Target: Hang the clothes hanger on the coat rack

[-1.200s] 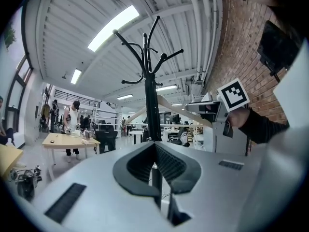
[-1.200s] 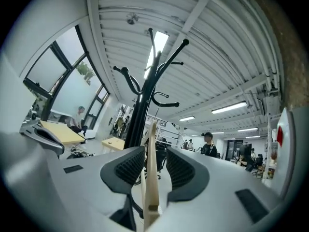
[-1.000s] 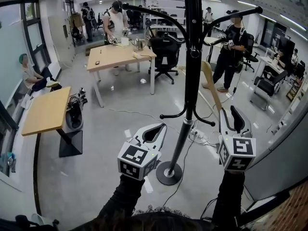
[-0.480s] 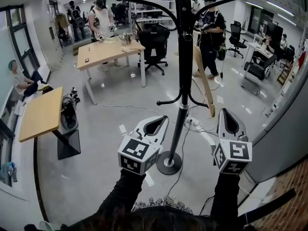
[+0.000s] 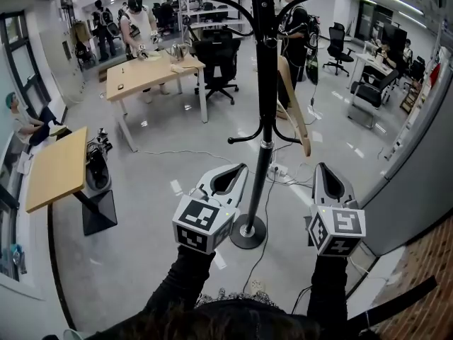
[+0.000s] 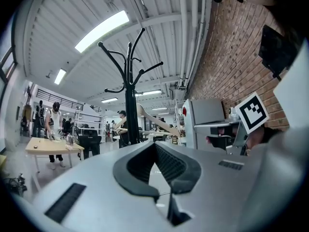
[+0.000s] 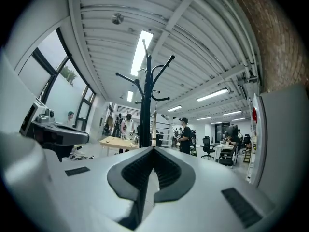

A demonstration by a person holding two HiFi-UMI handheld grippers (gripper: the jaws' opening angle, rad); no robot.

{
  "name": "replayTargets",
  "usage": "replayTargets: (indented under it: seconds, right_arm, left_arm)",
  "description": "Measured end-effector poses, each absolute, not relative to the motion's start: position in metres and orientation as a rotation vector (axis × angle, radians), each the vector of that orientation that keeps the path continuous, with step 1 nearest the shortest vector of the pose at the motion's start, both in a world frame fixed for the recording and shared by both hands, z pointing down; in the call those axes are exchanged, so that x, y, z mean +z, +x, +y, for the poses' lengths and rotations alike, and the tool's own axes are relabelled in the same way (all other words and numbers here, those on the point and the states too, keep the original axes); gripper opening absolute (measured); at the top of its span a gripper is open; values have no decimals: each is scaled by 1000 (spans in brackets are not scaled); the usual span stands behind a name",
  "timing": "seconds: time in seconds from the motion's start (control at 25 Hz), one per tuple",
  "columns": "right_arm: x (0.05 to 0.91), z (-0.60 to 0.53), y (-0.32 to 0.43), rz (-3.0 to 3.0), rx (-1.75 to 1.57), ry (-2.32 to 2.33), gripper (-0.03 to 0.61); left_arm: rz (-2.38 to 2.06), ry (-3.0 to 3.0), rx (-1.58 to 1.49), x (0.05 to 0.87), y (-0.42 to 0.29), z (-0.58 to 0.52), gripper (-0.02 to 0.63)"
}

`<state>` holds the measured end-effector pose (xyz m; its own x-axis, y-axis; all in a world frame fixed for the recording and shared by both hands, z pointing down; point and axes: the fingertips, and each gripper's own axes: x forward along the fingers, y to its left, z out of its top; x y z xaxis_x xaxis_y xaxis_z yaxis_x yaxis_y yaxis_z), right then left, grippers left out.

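The black coat rack (image 5: 266, 83) stands on its round base (image 5: 248, 232) straight in front of me. A pale wooden clothes hanger (image 5: 295, 108) hangs from one of its hooks on the right side of the pole, free of both grippers. My left gripper (image 5: 239, 168) is shut and empty, just left of the pole's lower part. My right gripper (image 5: 323, 168) is shut on nothing, below and right of the hanger. The left gripper view shows the rack (image 6: 129, 95) and the hanger (image 6: 155, 122) beyond the shut jaws. The right gripper view shows the rack (image 7: 146, 105).
Cables (image 5: 283, 176) lie on the floor by the rack's base. A wooden desk (image 5: 152, 73) and an office chair (image 5: 216, 59) stand behind. A smaller desk (image 5: 56, 168) is at left. A person (image 5: 291, 27) stands behind the rack. A grey cabinet (image 5: 417, 183) flanks my right.
The right gripper's jaws went from open to shut on nothing. Both grippers drew back from the rack, the right one sinking. The hanger stays on its hook.
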<state>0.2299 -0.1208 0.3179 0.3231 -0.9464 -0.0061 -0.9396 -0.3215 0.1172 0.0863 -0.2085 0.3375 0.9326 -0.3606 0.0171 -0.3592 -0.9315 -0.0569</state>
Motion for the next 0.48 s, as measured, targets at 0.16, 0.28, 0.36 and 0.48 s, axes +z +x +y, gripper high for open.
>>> replayTargets:
  seconds: [0.16, 0.28, 0.36, 0.48]
  right_arm:
    - [327, -112, 223, -1744, -105, 2482, 11]
    - [329, -107, 222, -1733, -101, 2485, 9]
    - [329, -105, 219, -1730, -101, 2483, 9]
    - [329, -103, 214, -1734, -109, 2467, 9]
  left_arm:
    - [562, -3036, -29, 339, 82, -203, 6]
    - [558, -3044, -32, 340, 80, -200, 6]
    - [559, -3048, -34, 341, 78, -198, 6]
    - [569, -3051, -28, 342, 76, -198, 6]
